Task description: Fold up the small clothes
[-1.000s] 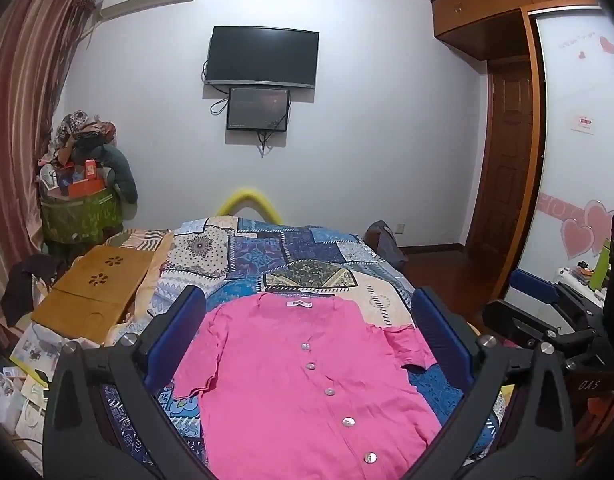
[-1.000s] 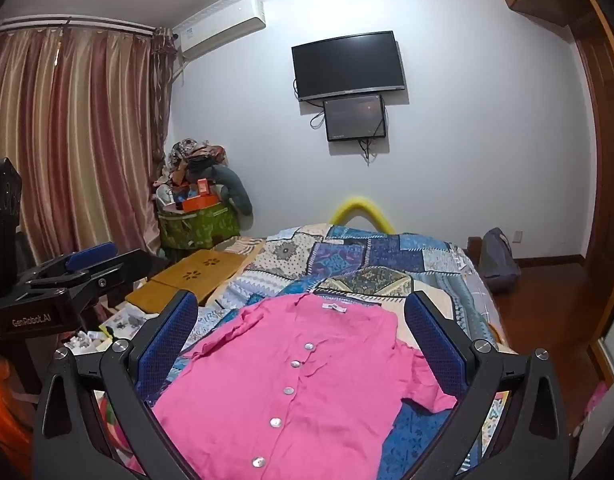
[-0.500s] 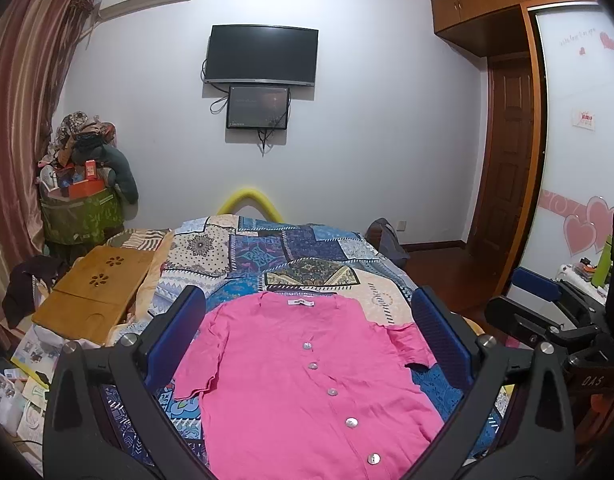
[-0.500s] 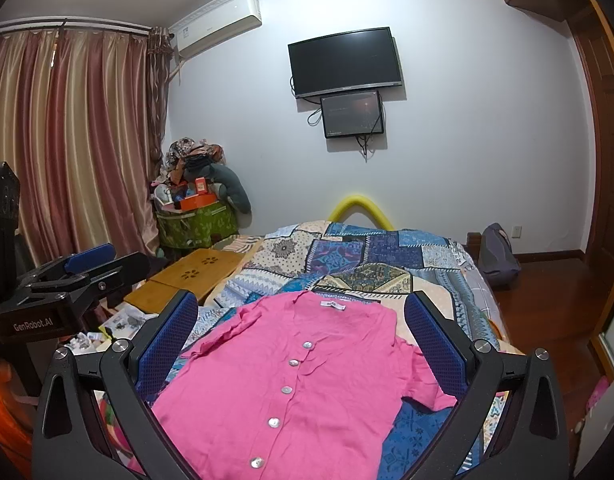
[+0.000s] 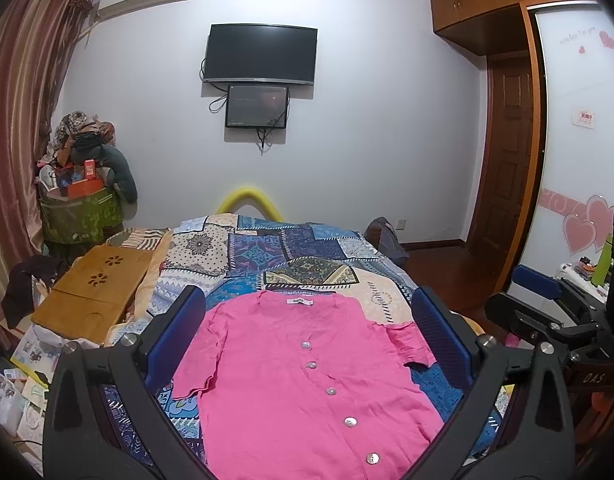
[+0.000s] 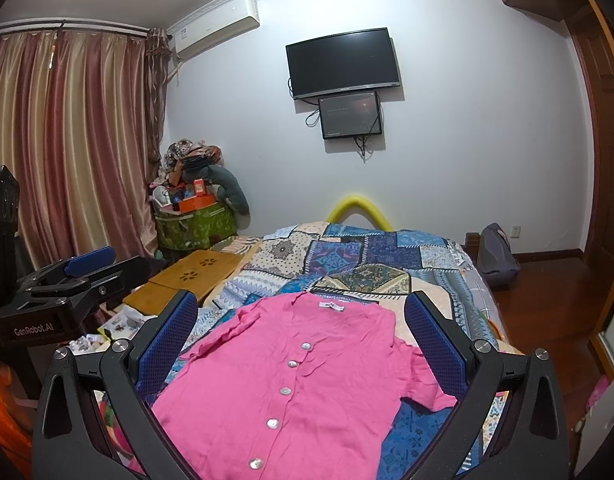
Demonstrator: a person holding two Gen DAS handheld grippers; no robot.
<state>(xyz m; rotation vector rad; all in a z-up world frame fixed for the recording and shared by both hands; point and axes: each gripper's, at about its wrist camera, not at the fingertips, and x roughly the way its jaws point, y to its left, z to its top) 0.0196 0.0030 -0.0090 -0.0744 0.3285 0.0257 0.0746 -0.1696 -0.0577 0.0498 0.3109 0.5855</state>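
The pink shirt lies flat, buttons up, on the bed. Only the right view shows the curtains. Both the left hand-held gripper and the right hand-held gripper hover above it, fingers spread wide, empty.

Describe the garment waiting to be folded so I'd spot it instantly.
Find the bed under the blue patchwork quilt. Near its foot lies a bright pink short-sleeved shirt, spread flat and face up. Its solid colour and row of pearly buttons stand out against the busy patterned fabric.
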